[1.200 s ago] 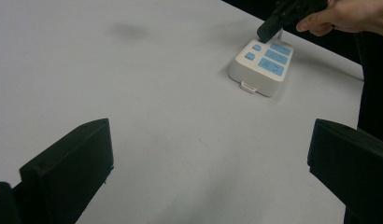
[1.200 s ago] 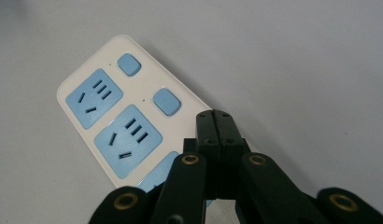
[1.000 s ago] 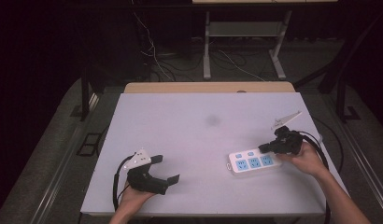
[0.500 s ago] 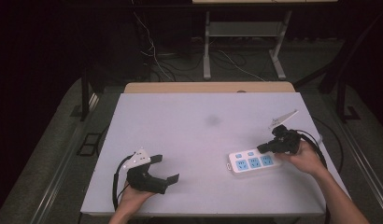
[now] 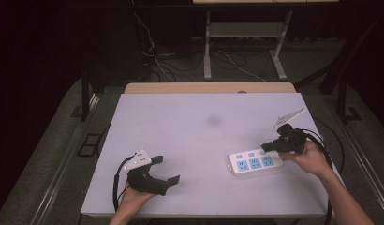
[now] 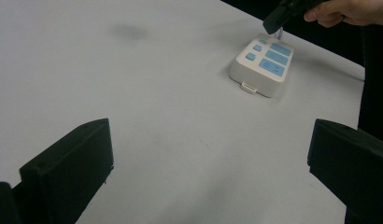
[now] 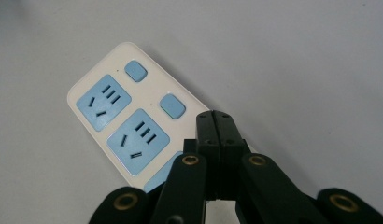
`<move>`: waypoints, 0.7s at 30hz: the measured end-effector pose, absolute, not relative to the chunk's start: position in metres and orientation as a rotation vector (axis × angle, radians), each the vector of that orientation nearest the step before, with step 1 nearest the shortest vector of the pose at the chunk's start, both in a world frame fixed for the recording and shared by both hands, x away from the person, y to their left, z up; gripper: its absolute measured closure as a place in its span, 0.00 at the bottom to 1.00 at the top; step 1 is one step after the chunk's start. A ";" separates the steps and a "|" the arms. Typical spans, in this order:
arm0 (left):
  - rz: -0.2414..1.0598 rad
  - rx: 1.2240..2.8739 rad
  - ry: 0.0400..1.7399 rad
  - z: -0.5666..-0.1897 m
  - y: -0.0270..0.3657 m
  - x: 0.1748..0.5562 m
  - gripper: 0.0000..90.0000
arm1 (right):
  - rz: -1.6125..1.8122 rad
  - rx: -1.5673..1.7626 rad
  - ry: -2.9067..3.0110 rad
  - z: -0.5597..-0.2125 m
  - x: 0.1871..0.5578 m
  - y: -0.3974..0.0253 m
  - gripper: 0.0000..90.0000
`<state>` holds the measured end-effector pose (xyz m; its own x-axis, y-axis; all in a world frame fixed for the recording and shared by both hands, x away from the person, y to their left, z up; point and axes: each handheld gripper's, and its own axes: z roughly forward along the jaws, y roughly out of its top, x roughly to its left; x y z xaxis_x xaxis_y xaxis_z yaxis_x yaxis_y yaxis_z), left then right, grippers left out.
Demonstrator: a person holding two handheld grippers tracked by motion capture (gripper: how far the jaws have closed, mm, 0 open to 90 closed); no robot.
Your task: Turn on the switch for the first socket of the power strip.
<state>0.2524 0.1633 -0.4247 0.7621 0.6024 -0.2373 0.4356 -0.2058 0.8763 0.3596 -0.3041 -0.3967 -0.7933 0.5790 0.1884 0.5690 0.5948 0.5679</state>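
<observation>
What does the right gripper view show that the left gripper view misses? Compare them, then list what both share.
Right gripper view alone: the power strip's socket slots up close, with the right tool shut, its jaws pressed together over the strip.
Left gripper view alone: the left tool open, jaws wide apart, a dark smudge on the table, and the hand holding the right tool.
Both: the white-and-blue strip on the white table.

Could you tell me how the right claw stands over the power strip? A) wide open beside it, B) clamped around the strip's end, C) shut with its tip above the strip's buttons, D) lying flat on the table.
C: in the right gripper view the right claw has its jaws pressed together, poised over the power strip near its blue buttons.
</observation>
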 end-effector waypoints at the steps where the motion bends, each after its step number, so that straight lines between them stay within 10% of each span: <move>1: 0.186 1.841 0.800 -0.424 0.163 0.252 0.00 | 0.988 1.003 2.787 -0.395 0.359 -0.305 1.00; 21: 0.182 1.825 0.799 -0.423 0.164 0.250 0.00 | 1.073 1.092 2.668 -0.367 0.335 -0.325 1.00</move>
